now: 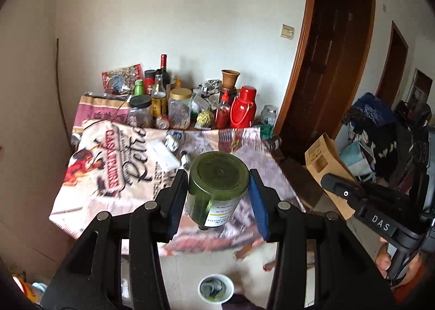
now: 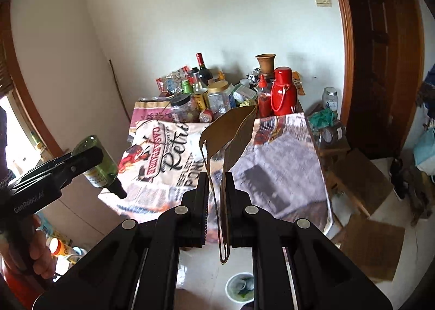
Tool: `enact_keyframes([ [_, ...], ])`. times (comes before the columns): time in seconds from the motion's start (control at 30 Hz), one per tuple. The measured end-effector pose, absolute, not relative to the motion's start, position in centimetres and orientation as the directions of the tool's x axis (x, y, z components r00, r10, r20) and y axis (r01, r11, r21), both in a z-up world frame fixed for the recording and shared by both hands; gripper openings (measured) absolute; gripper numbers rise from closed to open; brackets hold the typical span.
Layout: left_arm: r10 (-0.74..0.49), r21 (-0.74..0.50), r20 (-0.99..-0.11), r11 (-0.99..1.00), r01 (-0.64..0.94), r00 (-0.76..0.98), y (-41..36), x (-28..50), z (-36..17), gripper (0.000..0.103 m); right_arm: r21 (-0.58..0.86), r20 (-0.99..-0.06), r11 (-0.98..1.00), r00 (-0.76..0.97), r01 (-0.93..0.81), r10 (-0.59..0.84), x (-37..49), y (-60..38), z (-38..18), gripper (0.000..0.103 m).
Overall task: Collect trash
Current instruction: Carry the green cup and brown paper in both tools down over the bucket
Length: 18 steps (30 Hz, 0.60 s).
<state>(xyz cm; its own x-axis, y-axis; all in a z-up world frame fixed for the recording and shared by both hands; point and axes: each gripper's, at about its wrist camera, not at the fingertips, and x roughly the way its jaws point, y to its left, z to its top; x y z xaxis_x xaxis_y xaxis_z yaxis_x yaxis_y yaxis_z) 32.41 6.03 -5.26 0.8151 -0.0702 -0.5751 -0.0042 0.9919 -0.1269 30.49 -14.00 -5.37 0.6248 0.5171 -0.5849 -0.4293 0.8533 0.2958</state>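
Note:
My left gripper [image 1: 218, 182] is shut on a green glass bottle [image 1: 217, 187], held neck down above the table's near edge; it also shows in the right wrist view [image 2: 99, 160]. My right gripper [image 2: 216, 187] is shut on the edge of a brown paper bag [image 2: 231, 141], held up with its mouth open toward the table; the bag also shows in the left wrist view [image 1: 329, 168]. A crushed plastic bottle [image 1: 174, 138] and a white paper [image 1: 163, 155] lie on the printed tablecloth [image 1: 108, 174].
Jars, bottles, a red flask [image 1: 242, 108] and a sauce bottle [image 1: 223, 111] crowd the table's far end. A white bin [image 1: 216, 288] with trash stands on the floor below. Cardboard pieces [image 2: 375, 244] lie on the floor at right. A door is at right.

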Motion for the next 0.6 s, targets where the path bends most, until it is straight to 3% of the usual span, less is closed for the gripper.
enact_keyframes([
  [0.27,-0.100,-0.141,-0.611,0.990,0.017,0.786,7.8,23.0,-7.3,0.044,0.296,-0.616,0.871,0.619,-0.392,0.488,22.1,-13.1,-6.6,0.009],
  [0.6,-0.139,-0.175,-0.681,0.984,0.025,0.719,7.2,19.4,-10.1,0.044,0.306,-0.688,0.873,0.546,-0.379,0.478,17.7,-13.2,-9.2,0.009],
])
